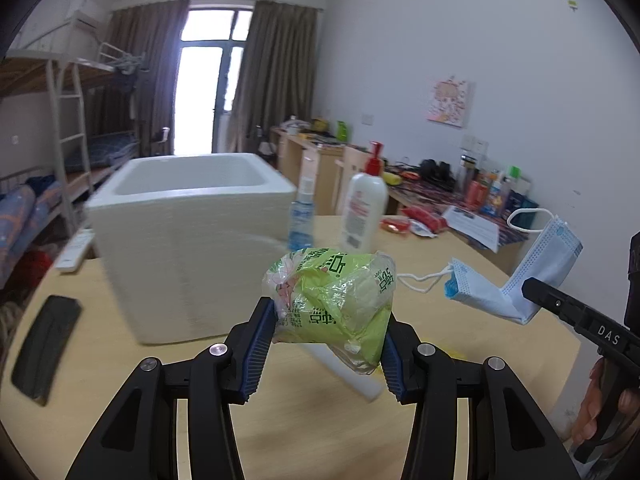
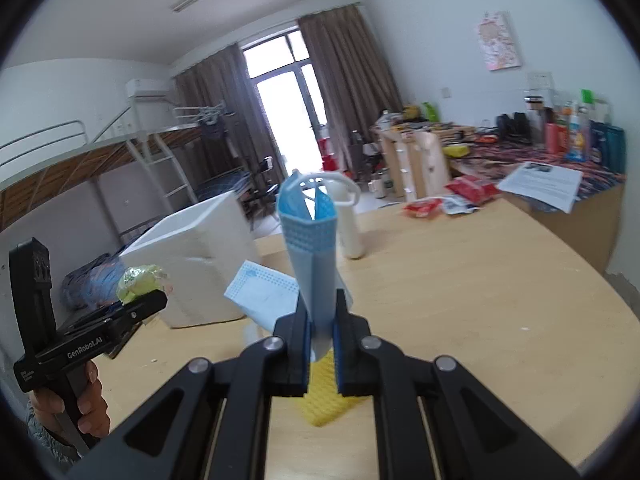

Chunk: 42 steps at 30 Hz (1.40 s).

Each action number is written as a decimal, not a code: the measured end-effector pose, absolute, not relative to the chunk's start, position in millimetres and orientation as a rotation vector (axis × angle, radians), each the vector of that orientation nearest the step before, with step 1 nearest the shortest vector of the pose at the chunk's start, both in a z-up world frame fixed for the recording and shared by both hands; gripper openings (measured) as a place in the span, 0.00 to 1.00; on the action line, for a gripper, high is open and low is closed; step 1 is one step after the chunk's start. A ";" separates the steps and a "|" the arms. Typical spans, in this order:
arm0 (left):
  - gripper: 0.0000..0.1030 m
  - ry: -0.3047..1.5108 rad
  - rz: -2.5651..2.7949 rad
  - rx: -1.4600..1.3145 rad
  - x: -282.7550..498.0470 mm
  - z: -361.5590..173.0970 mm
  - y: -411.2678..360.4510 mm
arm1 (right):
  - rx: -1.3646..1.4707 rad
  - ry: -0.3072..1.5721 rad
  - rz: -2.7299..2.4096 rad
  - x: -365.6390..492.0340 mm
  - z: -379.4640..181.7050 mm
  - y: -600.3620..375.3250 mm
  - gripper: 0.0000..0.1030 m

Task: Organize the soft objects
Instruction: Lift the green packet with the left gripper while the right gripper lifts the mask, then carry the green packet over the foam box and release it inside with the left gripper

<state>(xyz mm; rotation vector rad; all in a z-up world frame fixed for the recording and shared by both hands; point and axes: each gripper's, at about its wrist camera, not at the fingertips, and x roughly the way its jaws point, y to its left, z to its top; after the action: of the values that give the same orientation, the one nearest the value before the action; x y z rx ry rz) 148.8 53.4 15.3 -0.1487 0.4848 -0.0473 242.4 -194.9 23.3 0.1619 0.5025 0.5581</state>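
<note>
The left gripper (image 1: 328, 344) was clamped on a green tissue pack (image 1: 334, 308), its blue-padded fingers (image 1: 260, 344) pressing the crinkled wrapper from both sides and holding it clear of the wooden table (image 1: 120, 380). From the right wrist view the same pack (image 2: 140, 278) showed at the tip of that gripper (image 2: 154, 300), with a hand (image 2: 76, 404) around the handle below. The right gripper (image 2: 322, 332) was almost fully closed, pinching a folded blue face mask (image 2: 314, 248) that stood up between the pads; in the left wrist view the mask (image 1: 532, 276) hung bent from the gripper's tip (image 1: 528, 286), ear loops dangling, above the tabletop. Under the right gripper lay a yellow mesh item (image 2: 320, 400), blurred. Just beyond the held pack, to the left, a white foam box (image 1: 188, 236) sat open-topped on the table, with a dark flat object (image 1: 44, 348) near its left side. Behind the pack stood a small clear spray bottle (image 1: 301, 216) and a white pump bottle with a red top (image 1: 366, 208). Farther right lay red snack packets (image 1: 424, 220) and a printed sheet (image 1: 474, 228). At the back were bunk beds (image 1: 68, 120) and curtains (image 1: 276, 76) flanking a bright glass door (image 1: 208, 80).
</note>
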 end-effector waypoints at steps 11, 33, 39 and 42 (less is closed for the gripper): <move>0.49 0.457 0.107 -0.139 111.4 24.0 93.4 | 0.127 0.527 0.725 239.1 18.3 -136.8 0.11; 0.49 0.427 0.166 -0.168 86.9 32.1 131.6 | 0.055 0.527 0.853 244.6 33.0 -77.6 0.11; 0.49 0.403 0.158 -0.150 95.2 43.5 133.8 | 0.022 0.485 0.874 245.0 50.4 -65.5 0.11; 0.49 0.387 0.152 -0.146 97.2 49.2 133.9 | 0.020 0.479 0.875 249.5 56.6 -62.4 0.11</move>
<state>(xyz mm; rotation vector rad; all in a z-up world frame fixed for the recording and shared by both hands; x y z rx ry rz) 97.2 133.9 49.2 -0.1464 0.3866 0.1516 249.5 -62.4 56.6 0.0199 0.4792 0.8745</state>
